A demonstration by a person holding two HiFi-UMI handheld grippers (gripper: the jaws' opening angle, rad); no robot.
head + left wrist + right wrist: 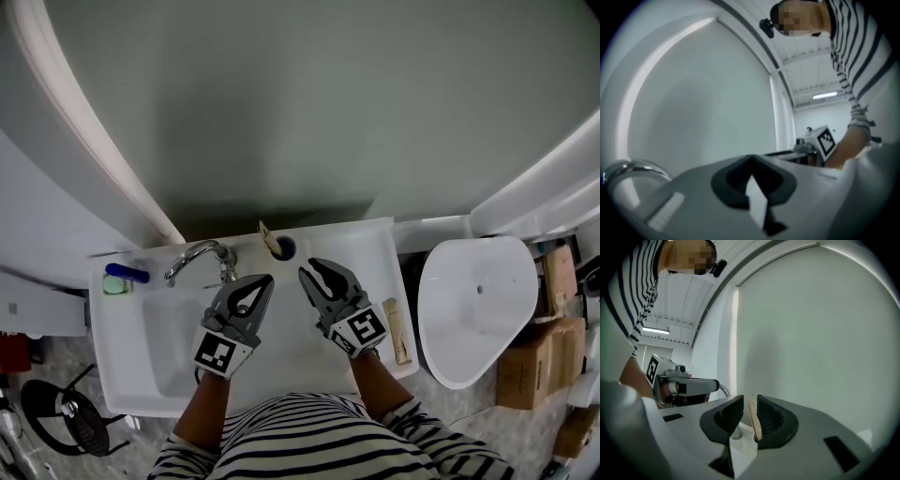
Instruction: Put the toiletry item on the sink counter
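Note:
A wooden toothbrush (269, 238) stands in a dark cup (284, 248) at the back of the white sink counter (375, 253). A wooden comb (397, 330) lies on the counter's right edge. My right gripper (325, 277) hovers over the counter in front of the cup, jaws partly apart and gripping nothing. In the right gripper view the toothbrush (754, 420) shows through the gap of my right gripper (749, 416), beyond the pads. My left gripper (261, 284) hangs over the basin beside it, shut and empty; in its own view my left gripper (752, 180) faces the pale wall.
A chrome faucet (197, 255) curves over the basin at the left. A blue item on a green soap dish (120, 278) sits at the counter's far left corner. A white toilet (473, 305) stands right of the sink, with cardboard boxes (539, 347) beyond it.

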